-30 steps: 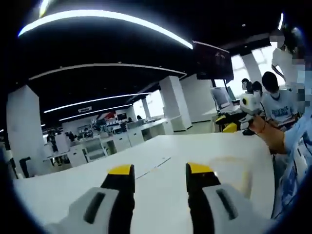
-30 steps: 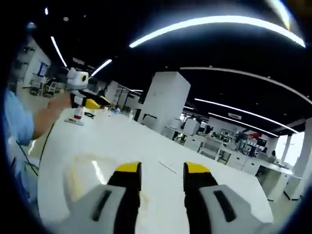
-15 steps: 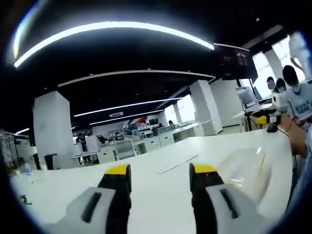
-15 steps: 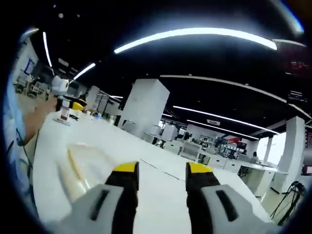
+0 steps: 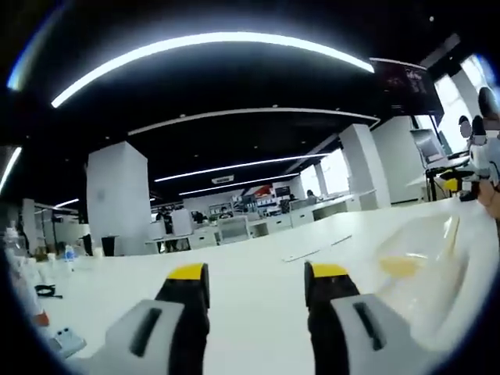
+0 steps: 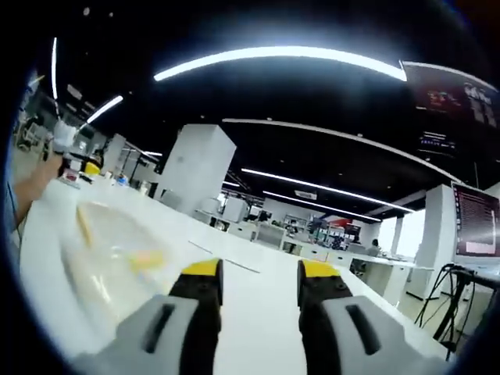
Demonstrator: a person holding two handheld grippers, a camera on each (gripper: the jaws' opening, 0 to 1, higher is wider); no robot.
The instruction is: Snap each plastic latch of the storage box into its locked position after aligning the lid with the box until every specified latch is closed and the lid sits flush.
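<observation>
The storage box (image 5: 426, 269) is translucent plastic with yellow latches and lies on the white table (image 5: 258, 269), to the right of my left gripper (image 5: 254, 275). That gripper is open, its yellow-tipped jaws apart with nothing between them. In the right gripper view the box (image 6: 109, 262) lies to the left of my right gripper (image 6: 251, 273), which is also open and holds nothing. A yellow latch (image 6: 145, 259) shows on the box's near side. At the far left of that view a hand holds the left gripper (image 6: 64, 141) above the table.
A small bottle (image 5: 69, 255), a black cable (image 5: 47, 291) and small items (image 5: 64, 341) lie at the table's left end. A white pillar (image 5: 117, 199) and desks stand behind. Monitors (image 6: 476, 226) stand to the right, and people sit at the far right (image 5: 478, 137).
Both cameras have swung, so the box now sits closer and larger at the side of each view. The jaws of both grippers stand as wide apart as before.
</observation>
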